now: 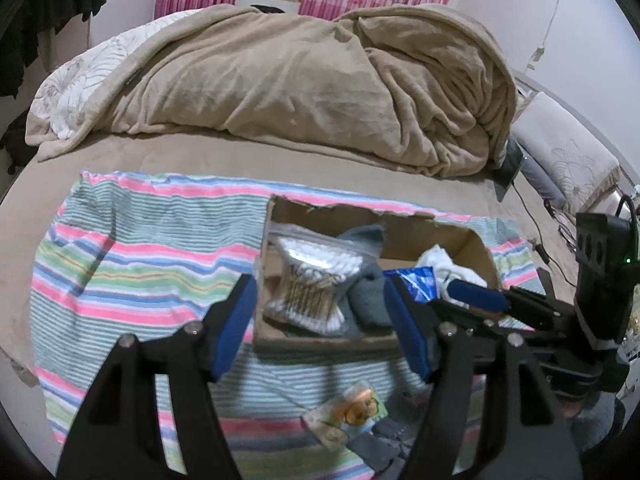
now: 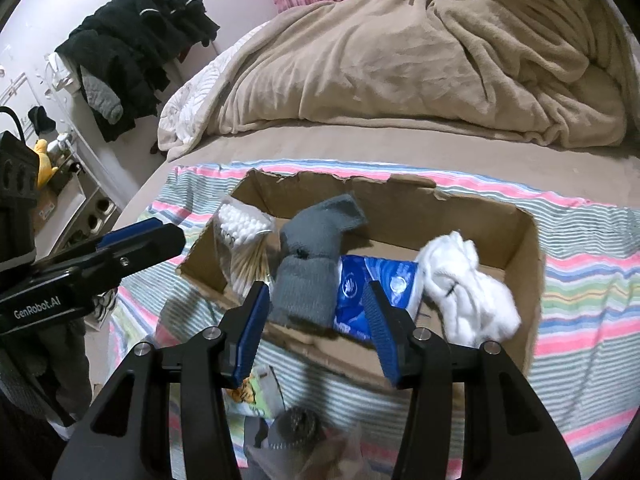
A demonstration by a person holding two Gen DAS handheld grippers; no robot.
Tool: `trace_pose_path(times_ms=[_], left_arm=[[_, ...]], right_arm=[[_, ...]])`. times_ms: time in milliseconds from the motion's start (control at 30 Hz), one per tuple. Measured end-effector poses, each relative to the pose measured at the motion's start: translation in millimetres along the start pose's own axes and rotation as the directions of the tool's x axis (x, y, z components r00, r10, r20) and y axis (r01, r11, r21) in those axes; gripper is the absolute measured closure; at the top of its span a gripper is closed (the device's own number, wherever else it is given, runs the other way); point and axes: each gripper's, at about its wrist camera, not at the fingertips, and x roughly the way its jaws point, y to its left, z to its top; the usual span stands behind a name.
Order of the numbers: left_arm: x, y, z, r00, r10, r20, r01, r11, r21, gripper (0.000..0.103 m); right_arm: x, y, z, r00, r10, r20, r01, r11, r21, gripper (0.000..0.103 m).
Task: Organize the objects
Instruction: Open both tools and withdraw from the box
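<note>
The left tongs (image 1: 320, 320) hang released, blue pads spread wide with nothing between them, poised over the near left part of a torn-edged cardboard box (image 1: 476, 246). The right tongs (image 2: 316, 332) are likewise released and hold nothing, their pads apart above the box's near wall, framing a grey sock and a blue packet. In the left wrist view the right tongs show at the right edge, reaching over the box's right end; in the right wrist view the left tongs show at the left, beside the box's left corner.

Inside the box, from left to right, lie a clear bag of cotton swabs (image 2: 244, 248), a grey sock (image 2: 308, 276) standing bent against the back wall, a blue plastic packet (image 2: 356, 288) lying flat and touching the sock, and a crumpled white sock (image 2: 468, 288) at the right end. The swab bag leans over the left wall.

The box sits on a striped towel (image 1: 132, 264) in pink, green, blue and white, spread over the bed (image 1: 240, 148). On the towel in front of the box, near the tongs' bases, lie a small packet with an orange picture (image 1: 352, 408) and a metal scouring ball (image 2: 296, 424) in clear wrap, near each other. Behind the box a beige blanket (image 1: 300, 76) is heaped on the bed. Dark clothes (image 2: 136, 52) hang by the wall at left.
</note>
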Motion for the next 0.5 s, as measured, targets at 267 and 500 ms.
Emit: trace_pose_path(times_ms=[267, 500], left_arm=[[-19, -6, -16, 1.0, 0.008, -0.002, -0.008, 1.0, 0.001, 0.034], [-30, -10, -38, 1.0, 0.007, -0.013, -0.007, 1.0, 0.002, 0.034]], right_arm=[[-28, 6, -14, 0.999, -0.019, 0.026, 0.019, 1.0, -0.017, 0.036], [-43, 6, -29, 0.999, -0.037, 0.023, 0.037, 0.999, -0.012, 0.036]])
